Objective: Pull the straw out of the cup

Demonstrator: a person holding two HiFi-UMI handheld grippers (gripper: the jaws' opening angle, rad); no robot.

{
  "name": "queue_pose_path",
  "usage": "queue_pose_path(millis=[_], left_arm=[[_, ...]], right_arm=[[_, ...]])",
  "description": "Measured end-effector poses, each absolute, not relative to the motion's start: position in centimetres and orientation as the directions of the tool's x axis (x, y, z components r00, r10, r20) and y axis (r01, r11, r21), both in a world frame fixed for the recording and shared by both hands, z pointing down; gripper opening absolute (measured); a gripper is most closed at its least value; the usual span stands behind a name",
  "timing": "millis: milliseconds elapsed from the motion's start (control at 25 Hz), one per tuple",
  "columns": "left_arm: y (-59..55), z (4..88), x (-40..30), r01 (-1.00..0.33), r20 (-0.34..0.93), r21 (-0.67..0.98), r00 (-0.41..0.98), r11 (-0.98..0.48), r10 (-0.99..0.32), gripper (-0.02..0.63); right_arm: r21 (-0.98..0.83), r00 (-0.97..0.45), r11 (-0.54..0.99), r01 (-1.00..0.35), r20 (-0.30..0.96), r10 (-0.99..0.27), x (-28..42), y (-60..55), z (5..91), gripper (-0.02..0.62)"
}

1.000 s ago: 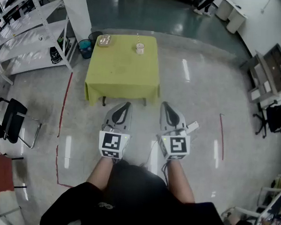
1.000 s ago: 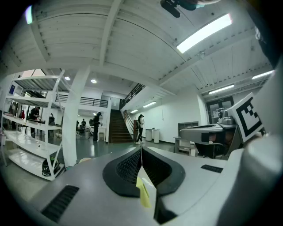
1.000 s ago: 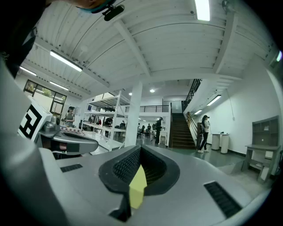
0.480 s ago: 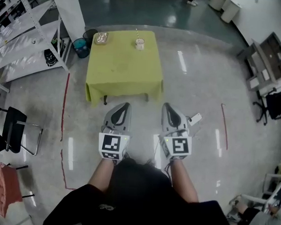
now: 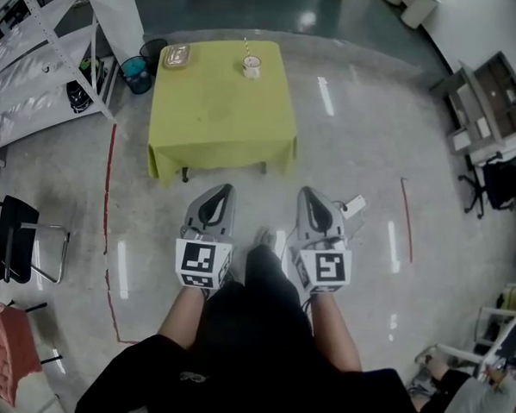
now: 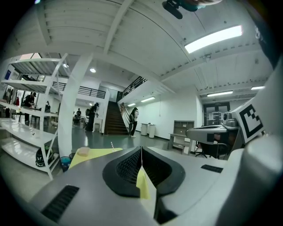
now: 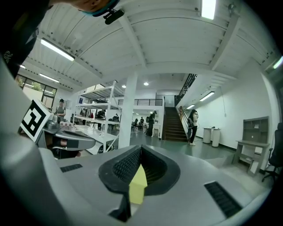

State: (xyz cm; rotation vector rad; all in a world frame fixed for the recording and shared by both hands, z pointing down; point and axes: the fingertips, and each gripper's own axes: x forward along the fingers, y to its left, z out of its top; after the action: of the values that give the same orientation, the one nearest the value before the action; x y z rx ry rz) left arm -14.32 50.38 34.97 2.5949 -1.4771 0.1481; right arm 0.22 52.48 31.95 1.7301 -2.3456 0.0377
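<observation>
Clearly both claws are clenched on nothing. From the head view, the left gripper [image 5: 227, 189] and right gripper [image 5: 304, 192] are smooth grey shells tapering to blunt points. Each carries a white cube of black square markers at its rear, and they are held side by side above a glossy pale floor [image 5: 365, 146]. Well apart from them stands a square table [image 5: 220, 113] draped in matte yellow-green cloth. The cup [image 5: 251, 68], small, pale and round, sits near the table's far edge with the thin straw [image 5: 246, 45] upright in it. A shallow tan tray [image 5: 176, 56] lies near the far left corner, and a round blue bin [image 5: 136, 70] stands on the floor beside it.

The left gripper view adds what the head view cannot. The left gripper [image 6: 141, 149] has black ribbed pads that meet along a thin line at the tips. The cloth, tray and straw [image 6: 112, 145] appear from low down, before a dark staircase [image 6: 114, 123]. The right gripper view shows the right gripper [image 7: 140, 149] with the same ribbed pads pressed together. Of the table it gives only a yellow sliver in the slot behind the tips. White shelving [image 7: 95, 108] and the staircase fill its background.
</observation>
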Motion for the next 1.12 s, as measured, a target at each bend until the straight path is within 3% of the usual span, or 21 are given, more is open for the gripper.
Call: queue_pose_path(millis=[400,1120], left_arm=[[40.3,36.2,-13.3,-0.889,0.195,0.045,0.455,-0.455,-0.869,0.046],[21.7,37.6,-0.7,-0.885,0.315,0.031,0.450,-0.465,-0.836,0.046]], right_arm=[[0.070,-0.354,0.365,-0.928,0.129,-0.926,1.0,40.7,33.1,0.017],[-0.051,-0.463,0.463,-0.885,0.185,-0.867,11.0,21.2,34.5,0.017]])
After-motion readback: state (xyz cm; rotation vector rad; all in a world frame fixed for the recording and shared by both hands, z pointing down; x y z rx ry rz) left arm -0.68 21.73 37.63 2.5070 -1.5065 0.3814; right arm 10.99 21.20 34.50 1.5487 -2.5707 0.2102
